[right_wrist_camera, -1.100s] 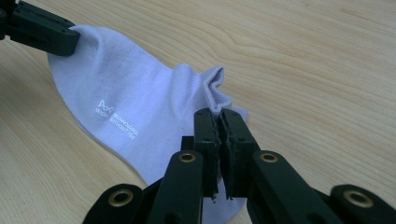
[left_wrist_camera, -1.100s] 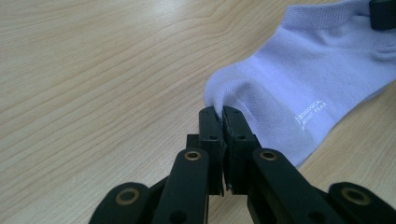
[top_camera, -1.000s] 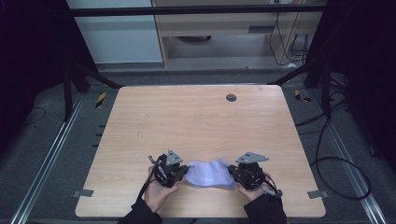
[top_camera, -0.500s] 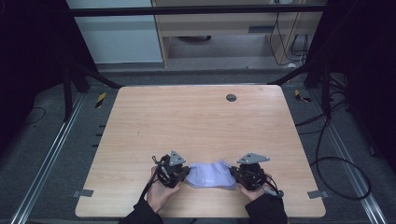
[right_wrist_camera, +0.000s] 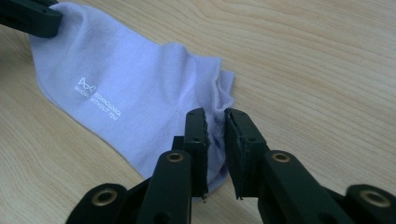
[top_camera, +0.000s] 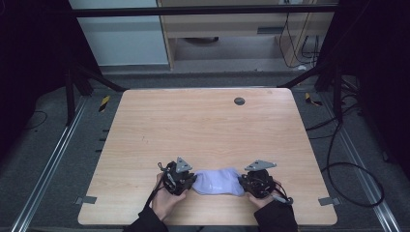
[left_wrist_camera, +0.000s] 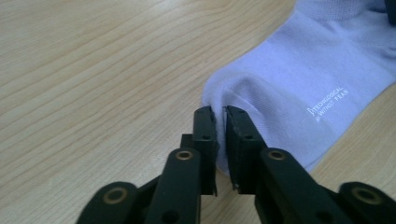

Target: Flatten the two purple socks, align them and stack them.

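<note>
High view showed a wooden worktop [top_camera: 208,130] with a pale lilac sock [top_camera: 218,181] lying near its front edge, stretched between the two tongs. The left tongs [top_camera: 192,180] were at the left end of the sock and the right tongs [top_camera: 241,182] at its right end, each held by a hand [top_camera: 167,200] coming from the bottom of the picture. A small dark round spot [top_camera: 239,101] sat on the worktop near the far edge, well apart from the sock.

Left gripper view showed the left tongs [left_wrist_camera: 218,122] with the jaws narrow, only a thin slit between them, and the rounded end of the sock [left_wrist_camera: 299,88] pinched there. White printed letters [left_wrist_camera: 329,103] were on the sock, too small to read surely. The sock lay flat on the worktop [left_wrist_camera: 93,70] beyond the jaws.

Right gripper view showed the right tongs [right_wrist_camera: 215,122] also narrow, with the open, wrinkled end of the sock [right_wrist_camera: 140,88] caught between the jaws. A white logo with small text [right_wrist_camera: 95,98] was printed on the sock. At the top left corner the black jaw of the left tongs [right_wrist_camera: 32,18] touched the other end of the sock. The worktop [right_wrist_camera: 317,60] had light wood grain.
</note>
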`<act>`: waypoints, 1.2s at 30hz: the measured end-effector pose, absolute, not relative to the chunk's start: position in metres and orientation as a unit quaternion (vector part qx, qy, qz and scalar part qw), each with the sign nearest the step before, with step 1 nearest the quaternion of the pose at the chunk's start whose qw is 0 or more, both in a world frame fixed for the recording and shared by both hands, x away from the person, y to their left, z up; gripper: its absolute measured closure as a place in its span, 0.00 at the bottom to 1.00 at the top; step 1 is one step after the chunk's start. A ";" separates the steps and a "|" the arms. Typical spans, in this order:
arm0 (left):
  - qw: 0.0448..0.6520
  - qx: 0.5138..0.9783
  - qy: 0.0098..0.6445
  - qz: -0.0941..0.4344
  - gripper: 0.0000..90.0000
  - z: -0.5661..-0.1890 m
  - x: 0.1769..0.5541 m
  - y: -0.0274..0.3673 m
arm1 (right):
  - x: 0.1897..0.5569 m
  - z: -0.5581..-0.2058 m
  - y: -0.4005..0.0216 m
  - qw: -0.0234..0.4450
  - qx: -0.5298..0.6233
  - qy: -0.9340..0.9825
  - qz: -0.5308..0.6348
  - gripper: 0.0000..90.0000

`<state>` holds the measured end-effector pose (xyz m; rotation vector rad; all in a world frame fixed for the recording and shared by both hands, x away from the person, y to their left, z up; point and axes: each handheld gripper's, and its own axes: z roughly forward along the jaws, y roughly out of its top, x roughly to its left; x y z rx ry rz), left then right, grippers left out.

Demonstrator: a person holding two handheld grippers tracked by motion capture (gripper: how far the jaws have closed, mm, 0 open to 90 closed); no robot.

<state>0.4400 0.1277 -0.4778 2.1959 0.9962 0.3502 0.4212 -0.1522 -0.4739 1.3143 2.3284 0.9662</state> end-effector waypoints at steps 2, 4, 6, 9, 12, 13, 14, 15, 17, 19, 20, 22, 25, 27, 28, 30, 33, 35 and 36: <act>0.353 0.841 0.386 0.139 0.86 -0.474 0.439 0.130 | 0.421 -0.472 -0.154 0.155 0.457 0.807 0.339 0.84; 0.367 0.833 0.386 0.147 0.84 -0.468 0.439 0.132 | 0.420 -0.469 -0.156 0.164 0.457 0.801 0.349 0.82; 0.384 0.826 0.382 0.155 0.84 -0.461 0.438 0.131 | 0.420 -0.466 -0.157 0.171 0.455 0.795 0.363 0.82; 0.397 0.824 0.371 0.159 0.86 -0.458 0.437 0.125 | 0.421 -0.464 -0.155 0.176 0.448 0.789 0.382 0.86; 0.404 0.829 0.354 0.156 0.89 -0.459 0.437 0.113 | 0.424 -0.466 -0.151 0.172 0.436 0.788 0.399 0.91; 0.403 0.832 0.351 0.153 0.89 -0.461 0.438 0.110 | 0.426 -0.469 -0.148 0.166 0.433 0.789 0.404 0.92; 0.400 0.834 0.347 0.152 0.89 -0.463 0.438 0.105 | 0.428 -0.470 -0.147 0.161 0.432 0.790 0.406 0.94; 0.394 0.839 0.342 0.151 0.90 -0.467 0.439 0.100 | 0.429 -0.473 -0.145 0.152 0.432 0.791 0.407 0.95; 0.381 0.849 0.336 0.149 0.90 -0.473 0.440 0.095 | 0.432 -0.478 -0.142 0.141 0.428 0.796 0.405 0.97; 0.373 0.853 0.334 0.146 0.91 -0.479 0.441 0.093 | 0.434 -0.483 -0.139 0.135 0.425 0.803 0.396 0.98; 0.368 0.855 0.335 0.145 0.91 -0.482 0.441 0.093 | 0.435 -0.486 -0.138 0.135 0.424 0.806 0.390 0.98; 0.359 0.859 0.336 0.142 0.92 -0.487 0.442 0.094 | 0.437 -0.490 -0.137 0.135 0.428 0.811 0.375 0.99; 0.359 0.860 0.335 0.141 0.92 -0.491 0.442 0.095 | 0.439 -0.494 -0.139 0.137 0.436 0.813 0.360 0.99; 0.360 0.860 0.335 0.140 0.92 -0.491 0.442 0.095 | 0.439 -0.494 -0.140 0.136 0.440 0.814 0.354 1.00; 0.360 0.860 0.334 0.141 0.92 -0.491 0.441 0.095 | 0.439 -0.495 -0.141 0.136 0.441 0.814 0.352 1.00; 0.361 0.859 0.334 0.141 0.91 -0.490 0.441 0.096 | 0.439 -0.495 -0.141 0.136 0.439 0.816 0.351 1.00; 0.367 0.857 0.334 0.141 0.89 -0.487 0.441 0.098 | 0.438 -0.494 -0.142 0.137 0.439 0.815 0.354 0.98; 0.375 0.851 0.338 0.143 0.86 -0.483 0.441 0.103 | 0.438 -0.491 -0.143 0.136 0.440 0.810 0.364 0.96; 0.378 0.849 0.340 0.145 0.85 -0.481 0.441 0.106 | 0.438 -0.489 -0.145 0.140 0.438 0.807 0.371 0.94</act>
